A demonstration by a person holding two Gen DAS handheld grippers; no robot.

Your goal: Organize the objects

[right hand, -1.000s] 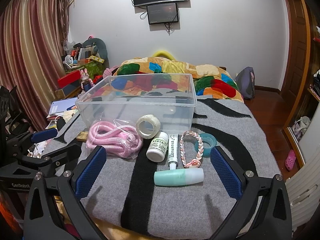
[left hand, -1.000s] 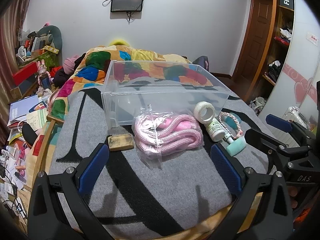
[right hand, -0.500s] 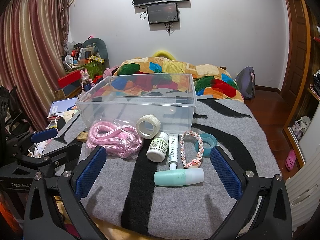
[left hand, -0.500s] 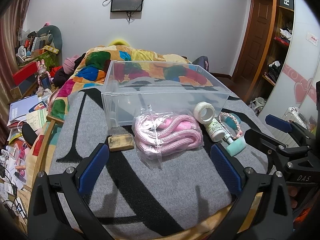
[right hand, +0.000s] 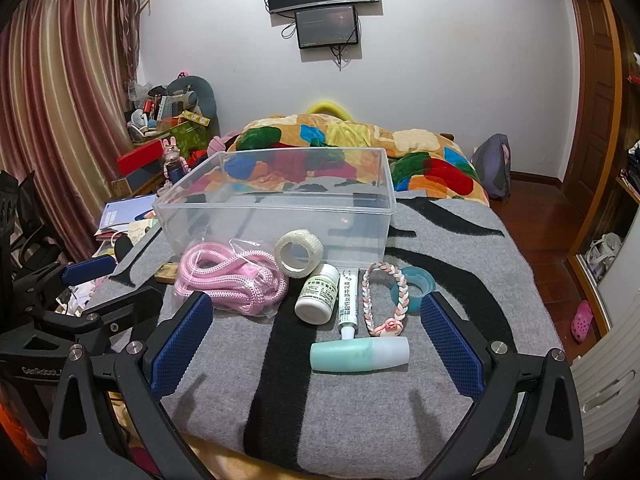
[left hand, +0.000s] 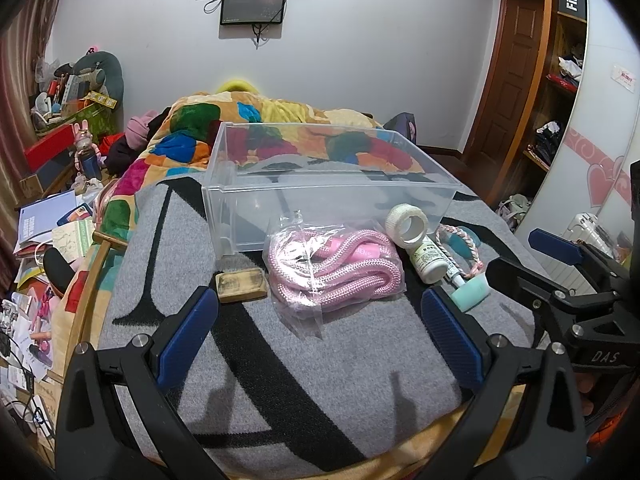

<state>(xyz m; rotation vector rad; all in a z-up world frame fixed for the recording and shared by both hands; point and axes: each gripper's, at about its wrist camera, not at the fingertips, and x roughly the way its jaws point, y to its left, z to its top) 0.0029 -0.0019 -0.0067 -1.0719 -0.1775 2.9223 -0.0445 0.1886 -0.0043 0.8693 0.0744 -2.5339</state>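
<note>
An empty clear plastic bin (left hand: 328,200) (right hand: 276,208) stands on a grey and black blanket. In front of it lie a bagged pink rope (left hand: 336,268) (right hand: 232,280), a white tape roll (left hand: 406,225) (right hand: 299,253), a white pill bottle (left hand: 428,260) (right hand: 318,299), a small tube (right hand: 346,308), a braided bracelet (right hand: 384,296), a teal ring (right hand: 416,286), a mint bottle (right hand: 360,355) (left hand: 470,291) and a tan block (left hand: 241,285). My left gripper (left hand: 320,336) is open and empty, near the rope. My right gripper (right hand: 316,352) is open, straddling the mint bottle without touching it.
A colourful quilt (right hand: 360,148) lies behind the bin. Papers and boxes (left hand: 48,224) crowd the floor on the left. A wardrobe and door (left hand: 560,100) stand on the right. The blanket's front edge (right hand: 320,460) is just below my grippers.
</note>
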